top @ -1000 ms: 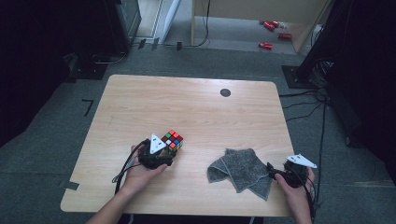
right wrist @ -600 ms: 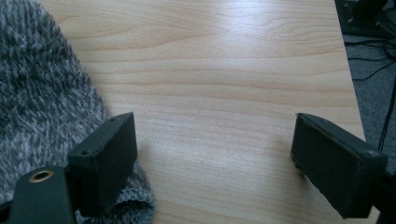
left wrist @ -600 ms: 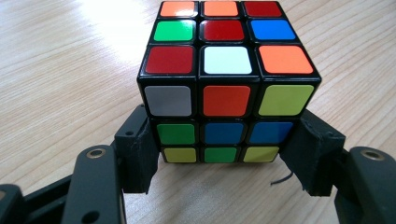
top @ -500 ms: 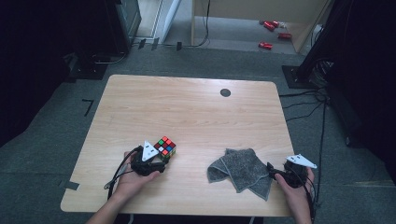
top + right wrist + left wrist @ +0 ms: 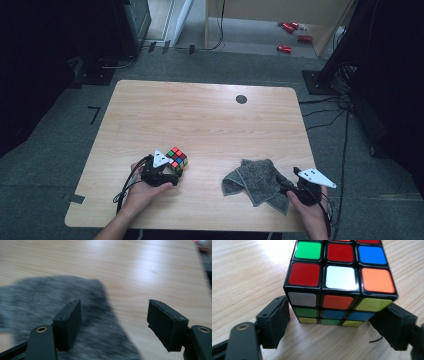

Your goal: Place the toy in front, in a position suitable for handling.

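Okay, your left gripper point(image 5: 172, 172) sits lower left of the high view, hand point(image 5: 142, 192) behind it, jaws either side of the cube point(image 5: 177, 158). In the left gripper view the cube point(image 5: 339, 282) fills the upper middle, standing flat on the table point(image 5: 242, 277); both jaws flank its bottom layer, left one just beside it, right one about touching, and you can't tell if they're clenched on it. Your right gripper point(image 5: 290, 187) is lower right, jaws spread wide. In the right gripper view the grey cloth point(image 5: 50, 302) lies blurred at lower left, under the left jaw; right jaw over bare wood. Cloth point(image 5: 255, 180) lies crumpled just beside that gripper, well apart from the cube. Farther up, a dark hole point(image 5: 241, 99) in the table point(image 5: 200, 115).
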{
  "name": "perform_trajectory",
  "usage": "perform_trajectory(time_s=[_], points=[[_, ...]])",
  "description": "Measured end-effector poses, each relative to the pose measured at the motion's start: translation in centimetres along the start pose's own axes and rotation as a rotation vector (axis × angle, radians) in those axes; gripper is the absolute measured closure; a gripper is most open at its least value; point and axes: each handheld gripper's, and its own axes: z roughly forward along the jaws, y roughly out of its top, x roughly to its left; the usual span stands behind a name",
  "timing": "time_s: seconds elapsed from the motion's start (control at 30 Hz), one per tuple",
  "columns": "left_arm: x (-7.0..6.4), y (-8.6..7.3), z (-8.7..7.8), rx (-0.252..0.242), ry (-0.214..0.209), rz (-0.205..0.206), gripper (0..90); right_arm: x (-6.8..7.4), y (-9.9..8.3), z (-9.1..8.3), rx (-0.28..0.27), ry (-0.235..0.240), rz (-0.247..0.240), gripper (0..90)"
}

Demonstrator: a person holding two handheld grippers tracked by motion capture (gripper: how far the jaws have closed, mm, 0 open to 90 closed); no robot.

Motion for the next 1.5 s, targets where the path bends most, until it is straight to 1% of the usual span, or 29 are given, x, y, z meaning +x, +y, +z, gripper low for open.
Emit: perform_trajectory(time_s=[0.03,0.07,0.1,0.13,0.27,0.4,0.43,0.47,0.5,0.53,0.57,0.6,0.63,0.67,0.73,0.77,0.8,0.87,0.93,1.0,1.13,1.2,1.23,1.3,1.33,1.37,1.4,1.43,1.5], points=[[0.0,0.1,0.1,0.001,0.004,-0.001,17.5,1.4,0.4,0.2,-0.008,0.06,-0.007,24.1],[0.0,0.1,0.1,0.001,0.004,0.0,17.5,1.4,0.4,0.2,-0.008,0.06,-0.007,24.1],[-0.1,0.2,0.1,0.002,0.009,0.003,17.5,2.6,0.7,0.6,-0.002,0.086,-0.03,20.7],[-0.2,0.2,0.2,0.004,0.014,0.004,17.5,2.6,0.7,0.6,-0.002,0.086,-0.03,20.7],[-0.3,0.4,0.4,0.005,0.019,0.005,18.9,4.2,1.2,1.5,0.01,0.122,-0.034,18.5],[-0.3,0.4,0.5,0.001,0.023,0.0,22.1,4.6,1.4,2.4,0.014,0.103,-0.016,18.0],[-0.3,0.4,0.4,0.0,0.024,-0.001,24.0,4.8,1.4,2.9,0.03,0.094,-0.011,16.7],[-0.3,0.4,0.4,-0.002,0.025,-0.001,24.0,4.8,1.4,2.9,0.03,0.094,-0.011,16.7],[-0.3,0.5,0.5,-0.003,0.025,0.0,24.6,4.9,1.3,3.3,0.042,0.091,-0.01,15.7],[-0.4,0.5,0.4,-0.009,0.02,0.005,27.6,5.0,1.0,4.0,0.076,0.082,-0.008,14.5],[-0.4,0.5,0.4,-0.009,0.02,0.005,33.2,5.0,1.0,4.0,0.076,0.082,-0.008,14.5],[-0.4,0.5,0.4,-0.014,0.017,0.004,34.8,5.1,0.6,4.7,0.105,0.062,-0.014,14.5],[-0.4,0.5,0.4,-0.016,0.013,0.002,34.8,5.1,0.6,4.7,0.105,0.062,-0.014,14.5],[-0.3,0.5,0.4,-0.018,0.011,-0.001,35.0,5.2,0.4,5.0,0.12,0.05,-0.017,15.1],[-0.3,0.5,0.3,-0.029,0.004,0.003,35.1,5.4,0.0,5.5,0.15,0.043,-0.026,21.5],[-0.2,0.5,0.2,-0.038,-0.004,0.011,35.2,5.5,-0.2,5.5,0.153,0.033,-0.033,27.2],[-0.3,0.5,0.1,-0.048,-0.004,0.02,35.2,5.5,-0.3,5.6,0.154,0.032,-0.034,34.2],[-0.3,0.8,-0.3,-0.062,-0.012,0.025,35.2,5.4,-0.2,5.3,0.137,0.053,-0.033,57.0],[-0.3,1.3,-0.8,-0.084,-0.031,0.033,35.2,5.2,0.0,5.0,0.119,0.057,-0.033,65.9],[-0.4,2.0,-1.2,-0.105,-0.058,0.042,35.2,5.0,0.7,4.7,0.097,0.076,-0.014,68.5],[-0.9,3.4,-1.6,-0.14,-0.086,0.056,35.2,5.3,3.0,3.9,0.023,0.098,-0.01,68.7],[-1.3,4.0,-1.5,-0.156,-0.079,0.069,35.2,5.7,4.2,3.7,-0.003,0.105,-0.023,68.3],[-1.4,4.3,-1.5,-0.159,-0.076,0.072,35.2,6.0,4.8,3.6,-0.013,0.108,-0.031,68.2],[-1.4,4.8,-1.5,-0.165,-0.093,0.067,35.2,6.6,5.8,3.7,-0.025,0.118,-0.044,67.8],[-1.5,5.0,-1.5,-0.164,-0.098,0.071,35.2,7.1,6.7,4.0,-0.035,0.129,-0.05,67.6],[-1.5,5.2,-1.5,-0.165,-0.096,0.078,35.2,7.1,6.7,4.0,-0.035,0.129,-0.05,67.6],[-1.6,5.3,-1.5,-0.162,-0.099,0.087,35.2,7.5,7.7,4.2,-0.043,0.156,-0.048,67.6],[-1.6,5.3,-1.4,-0.159,-0.107,0.09,35.2,7.5,7.7,4.2,-0.043,0.156,-0.048,67.6],[-1.7,5.2,-1.5,-0.157,-0.124,0.092,35.2,8.0,8.5,4.3,-0.053,0.174,-0.058,67.6]])
